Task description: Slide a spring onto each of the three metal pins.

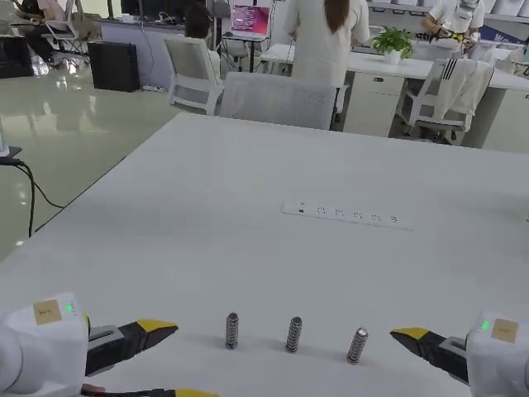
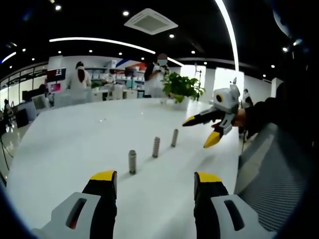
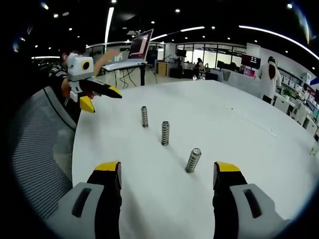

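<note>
Three short metal pins stand in a row near the white table's front edge, each with a coiled spring around it: the left pin point(image 1: 232, 331), the middle pin point(image 1: 294, 334) and the right pin point(image 1: 357, 346), which leans a little. My left gripper point(image 1: 178, 361) hovers open to the left of the row, nothing between its yellow-tipped fingers. My right gripper point(image 1: 411, 341) is to the right of the row, open and empty. In the left gripper view the pins point(image 2: 156, 147) recede beyond the spread jaws point(image 2: 156, 179). The right gripper view has the nearest pin point(image 3: 193, 160) just ahead of its jaws point(image 3: 167, 168).
A white power strip point(image 1: 345, 215) lies flat on the table point(image 1: 207, 215) farther back. A grey chair point(image 1: 277, 99) stands at the table's far edge. A potted plant point(image 2: 182, 87) sits at one end, and people work at desks beyond.
</note>
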The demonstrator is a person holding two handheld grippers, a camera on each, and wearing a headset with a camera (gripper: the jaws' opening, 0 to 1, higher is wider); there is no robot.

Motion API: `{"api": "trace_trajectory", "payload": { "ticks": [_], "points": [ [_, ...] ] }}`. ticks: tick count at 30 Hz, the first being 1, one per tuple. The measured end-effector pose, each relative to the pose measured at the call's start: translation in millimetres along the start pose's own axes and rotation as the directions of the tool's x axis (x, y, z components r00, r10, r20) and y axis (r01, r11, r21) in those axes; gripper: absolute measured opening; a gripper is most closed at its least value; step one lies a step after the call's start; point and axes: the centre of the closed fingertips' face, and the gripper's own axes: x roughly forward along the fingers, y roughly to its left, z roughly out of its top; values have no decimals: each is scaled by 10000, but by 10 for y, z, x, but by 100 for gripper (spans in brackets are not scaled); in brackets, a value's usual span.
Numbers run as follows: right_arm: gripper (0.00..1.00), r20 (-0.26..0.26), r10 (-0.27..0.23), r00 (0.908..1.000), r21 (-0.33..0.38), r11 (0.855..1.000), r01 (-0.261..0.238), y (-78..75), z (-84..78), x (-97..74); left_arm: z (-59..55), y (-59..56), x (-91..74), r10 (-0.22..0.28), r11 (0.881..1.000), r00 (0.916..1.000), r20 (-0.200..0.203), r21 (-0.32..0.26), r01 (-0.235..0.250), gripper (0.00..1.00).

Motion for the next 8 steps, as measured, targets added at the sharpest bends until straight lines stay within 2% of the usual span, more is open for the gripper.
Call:
{"api": "trace_trajectory", "payload": {
  "ticks": [8],
  "points": [
    [75, -42, -42, 10000, 33, 10000, 42, 4, -9, -1, 0, -16, 6, -39, 10000, 10000, 8, 57, 39, 57]
  ]
}}
